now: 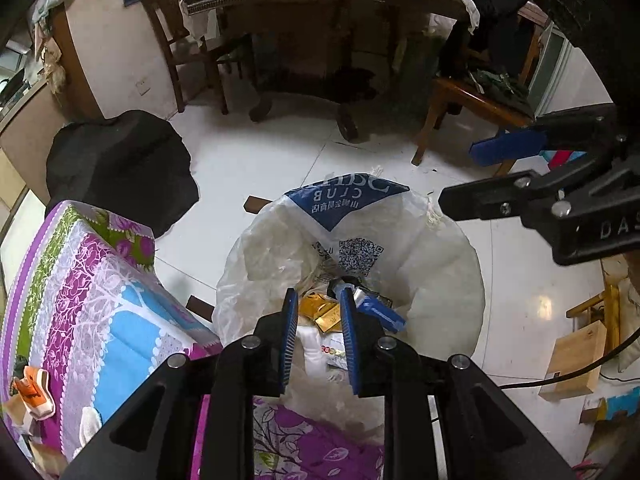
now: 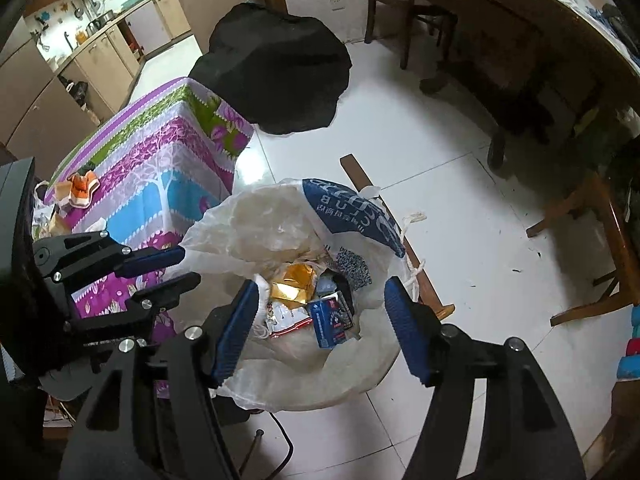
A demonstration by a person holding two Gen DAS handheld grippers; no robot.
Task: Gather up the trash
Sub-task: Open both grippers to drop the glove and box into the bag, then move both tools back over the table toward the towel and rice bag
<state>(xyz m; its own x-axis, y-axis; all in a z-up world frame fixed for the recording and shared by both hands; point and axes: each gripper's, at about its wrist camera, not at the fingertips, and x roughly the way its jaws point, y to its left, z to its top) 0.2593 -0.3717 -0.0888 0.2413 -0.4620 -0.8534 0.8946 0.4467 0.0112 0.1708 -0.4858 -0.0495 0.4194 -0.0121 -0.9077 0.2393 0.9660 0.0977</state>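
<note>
Dim indoor light, floor glare, fisheye-warped edges.

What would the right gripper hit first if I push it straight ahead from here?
Probably the trash in the open bag: the right gripper, jaws open and empty, points at the blue carton lying on top. Depth is unclear.

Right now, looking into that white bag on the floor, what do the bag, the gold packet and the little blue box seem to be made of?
Bag: thin plastic film, probably; translucent, crinkled, blue printed panel.
Gold packet: looks like metallised foil; it throws a bright glare.
Blue box: likely printed cardboard, with sharp edges and flat faces.
</note>
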